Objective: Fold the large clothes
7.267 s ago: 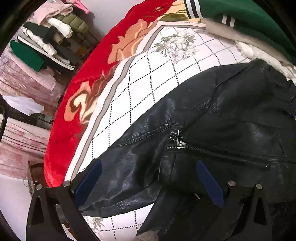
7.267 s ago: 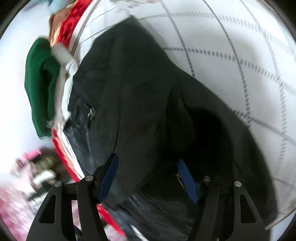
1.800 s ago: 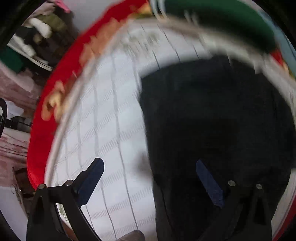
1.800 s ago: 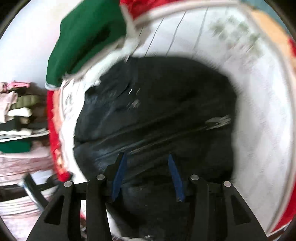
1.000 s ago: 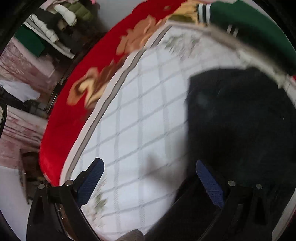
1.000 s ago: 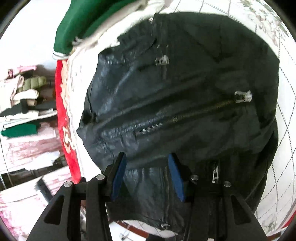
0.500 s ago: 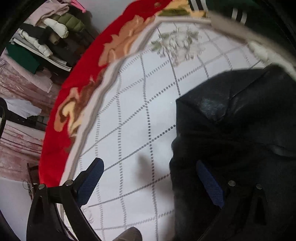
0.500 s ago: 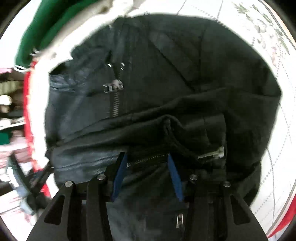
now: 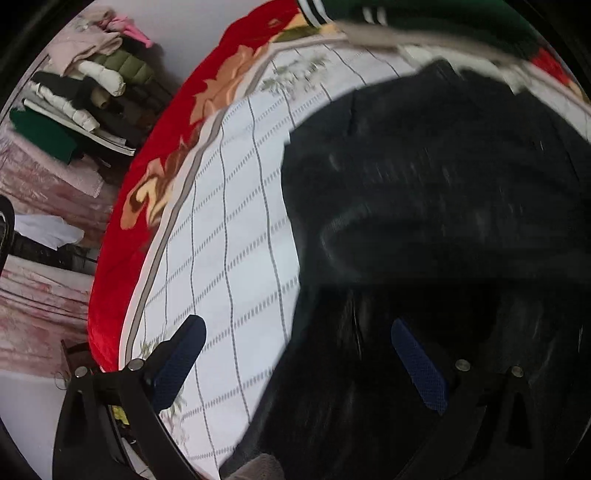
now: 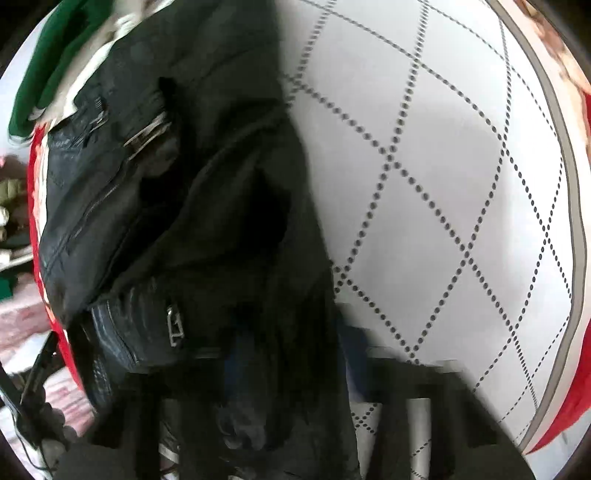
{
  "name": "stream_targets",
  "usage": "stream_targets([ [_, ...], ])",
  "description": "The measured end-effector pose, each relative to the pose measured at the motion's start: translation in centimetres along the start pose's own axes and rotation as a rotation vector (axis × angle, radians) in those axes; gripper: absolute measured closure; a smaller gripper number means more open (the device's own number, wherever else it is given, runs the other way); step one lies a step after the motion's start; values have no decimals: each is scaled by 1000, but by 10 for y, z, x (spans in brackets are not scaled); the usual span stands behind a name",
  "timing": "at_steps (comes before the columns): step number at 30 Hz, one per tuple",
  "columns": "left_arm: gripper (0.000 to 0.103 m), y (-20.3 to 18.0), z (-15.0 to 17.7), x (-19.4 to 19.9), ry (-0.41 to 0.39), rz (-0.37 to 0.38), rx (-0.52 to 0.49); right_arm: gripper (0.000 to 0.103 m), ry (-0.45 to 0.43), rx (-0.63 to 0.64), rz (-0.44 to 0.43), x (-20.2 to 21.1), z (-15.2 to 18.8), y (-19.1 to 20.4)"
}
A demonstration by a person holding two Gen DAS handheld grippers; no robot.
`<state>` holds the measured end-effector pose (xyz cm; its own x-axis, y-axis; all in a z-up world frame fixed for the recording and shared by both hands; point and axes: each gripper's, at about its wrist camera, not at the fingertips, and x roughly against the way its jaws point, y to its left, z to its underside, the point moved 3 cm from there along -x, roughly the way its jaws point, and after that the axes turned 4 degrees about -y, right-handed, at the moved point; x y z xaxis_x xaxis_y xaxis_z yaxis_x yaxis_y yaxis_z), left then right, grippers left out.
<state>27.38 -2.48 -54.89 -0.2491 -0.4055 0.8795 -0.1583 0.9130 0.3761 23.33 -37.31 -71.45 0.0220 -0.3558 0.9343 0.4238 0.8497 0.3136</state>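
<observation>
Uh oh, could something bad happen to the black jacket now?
Maybe. The right hand-held gripper seems to pinch only a thin bit of the jacket, so it might slip out and the fold flop open. The left hand-held gripper is open and holds nothing, so one side could sag. The jacket also lies close to the green garment and might drag it along.
</observation>
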Motion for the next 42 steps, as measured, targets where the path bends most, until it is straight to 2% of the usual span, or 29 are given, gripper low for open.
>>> stream_targets([
  [3, 0, 1, 16, 11, 2, -14, -36, 95, 36, -71, -68, 4, 20, 1],
  [6, 0, 8, 32, 20, -3, -31, -71, 95, 126, -104, -170, 6, 59, 5],
  [8, 0, 7, 44, 22, -8, -43, -106, 94, 224, -115, -157, -4, 88, 2],
  [10, 0, 1, 56, 18, -1, -53, -147, 83, 309, -123, -80, -17, 111, -14],
  [11, 0, -2, 61, 15, 4, -52, -159, 69, 321, -139, -64, -17, 116, -20],
  [12, 0, -6, 65, 11, 8, -51, -169, 63, 318, -157, -70, -12, 119, -24],
  [14, 0, -13, 69, 4, -9, -70, -185, 63, 269, -143, -57, 6, 118, -25],
  [18, 0, -28, 69, -19, -53, -170, -232, 63, 40, -42, -45, 56, 88, -3],
  [21, 0, -32, 70, -34, -30, -159, -224, 63, -63, 78, -8, 60, 60, 26],
  [22, 0, -33, 71, -35, -38, -163, -225, 63, -80, 107, 10, 54, 54, 33],
  [23, 0, -34, 72, -35, -49, -168, -229, 63, -87, 143, 66, 45, 38, 36],
  [25, 0, -34, 75, -33, -82, -177, -234, 63, -64, 175, 155, 21, 25, 37],
  [28, 0, -31, 78, -25, -107, -184, -215, 63, -50, 185, 178, 3, 22, 39],
  [31, 0, -26, 78, -6, -118, -201, -190, 62, -69, 228, 128, 17, 28, 40],
  [34, 0, -31, 87, 26, -153, -215, -200, 61, -80, 207, 11, 50, 42, 14],
  [36, 0, -43, 99, 52, -163, -222, -233, 50, -80, 197, -52, 72, 53, -11],
  [38, 0, -62, 117, 80, -172, -226, -279, 44, -67, 194, -94, 88, 63, -36],
  [41, 0, -101, 150, 113, -169, -216, -367, 42, -41, 199, -142, 106, 79, -79],
  [42, 0, -113, 159, 120, -167, -216, -399, 41, -35, 200, -155, 105, 84, -81],
])
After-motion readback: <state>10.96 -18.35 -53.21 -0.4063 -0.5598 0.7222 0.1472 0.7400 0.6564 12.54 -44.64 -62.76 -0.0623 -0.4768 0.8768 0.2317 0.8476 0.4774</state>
